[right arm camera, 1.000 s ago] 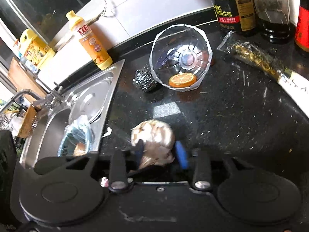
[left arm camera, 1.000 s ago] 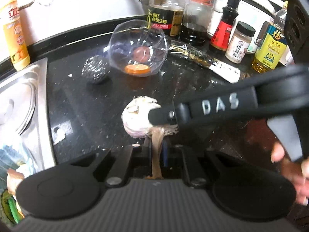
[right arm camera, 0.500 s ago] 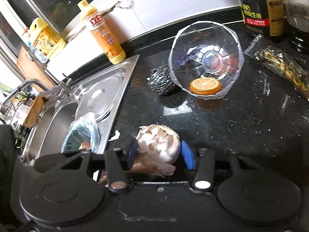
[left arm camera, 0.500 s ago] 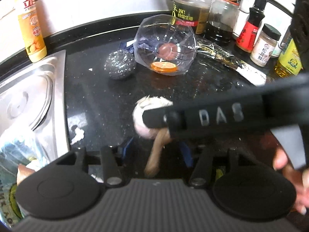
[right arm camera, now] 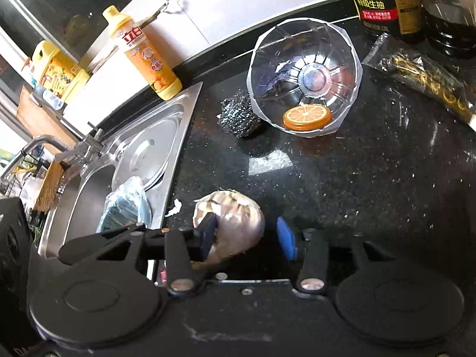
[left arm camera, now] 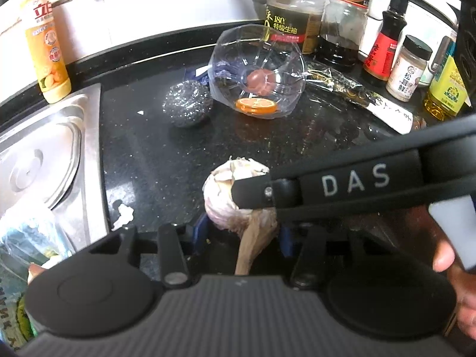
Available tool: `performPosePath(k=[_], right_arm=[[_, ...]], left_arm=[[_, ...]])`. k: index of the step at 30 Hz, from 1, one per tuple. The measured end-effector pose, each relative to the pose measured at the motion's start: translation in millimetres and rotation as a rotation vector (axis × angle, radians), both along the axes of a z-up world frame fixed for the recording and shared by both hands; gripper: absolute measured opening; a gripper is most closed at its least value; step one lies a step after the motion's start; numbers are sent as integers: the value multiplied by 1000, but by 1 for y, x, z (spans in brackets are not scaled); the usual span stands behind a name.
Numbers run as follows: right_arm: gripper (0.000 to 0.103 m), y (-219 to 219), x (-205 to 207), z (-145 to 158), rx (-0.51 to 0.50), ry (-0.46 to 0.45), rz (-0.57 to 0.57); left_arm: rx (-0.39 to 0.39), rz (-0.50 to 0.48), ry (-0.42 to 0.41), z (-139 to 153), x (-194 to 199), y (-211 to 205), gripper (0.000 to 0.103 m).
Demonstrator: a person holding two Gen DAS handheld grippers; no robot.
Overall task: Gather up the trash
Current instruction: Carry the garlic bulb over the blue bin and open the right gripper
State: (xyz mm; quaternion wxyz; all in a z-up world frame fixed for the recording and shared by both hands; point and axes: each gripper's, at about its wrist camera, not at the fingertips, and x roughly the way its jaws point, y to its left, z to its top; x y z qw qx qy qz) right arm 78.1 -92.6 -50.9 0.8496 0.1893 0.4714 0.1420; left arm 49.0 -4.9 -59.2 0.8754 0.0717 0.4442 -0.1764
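Observation:
A garlic bulb (left arm camera: pixel 235 184) with papery skin and a brown stem is held above the black counter. My left gripper (left arm camera: pixel 241 232) stands open around its stem end, blue pads on both sides and apart from it. My right gripper (right arm camera: pixel 247 235) is around the same bulb (right arm camera: pixel 235 220); its left pad touches the bulb, the right blue pad stands a little off it. The right gripper's finger marked DAS (left arm camera: pixel 327 181) crosses the left wrist view over the bulb. A cut clear plastic bottle bottom (left arm camera: pixel 258 71) with an orange cap inside lies further back, also in the right wrist view (right arm camera: pixel 306 77).
A steel sink (right arm camera: pixel 148 154) lies to the left with a bluish plastic bag (right arm camera: pixel 125 205) in it. A steel scourer (left arm camera: pixel 187 107), a snack wrapper (left arm camera: pixel 357 89), sauce bottles (left arm camera: pixel 383 35) and a yellow detergent bottle (left arm camera: pixel 44 38) stand at the back. A white scrap (left arm camera: pixel 123 212) lies on the counter.
The left gripper opened off the garlic stem. Both grippers and the bulb shifted left toward the sink. The right gripper's pads now sit looser around the bulb.

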Motion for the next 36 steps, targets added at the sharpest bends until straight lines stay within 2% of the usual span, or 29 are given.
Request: performPosePath(k=[2,9,19,27,36], right_arm=[[36,4,-3,2,-1,-5,0],[36,29,-17,23,-44,-46,-1],[36,95,-18,46,-60,-101,71],[36,170,-5,45,-31,-100,197],[37,254,4,27,-28,-50,338]], left_arm=[[-15,4,7,1,-1,3,47],[-59,17,-28,18,-16,23,47],[-73,89,-85,43,-35,90,47],[-52,196,-93,44,-46,164,47],[-43,327,-55,26,-56,232,47]])
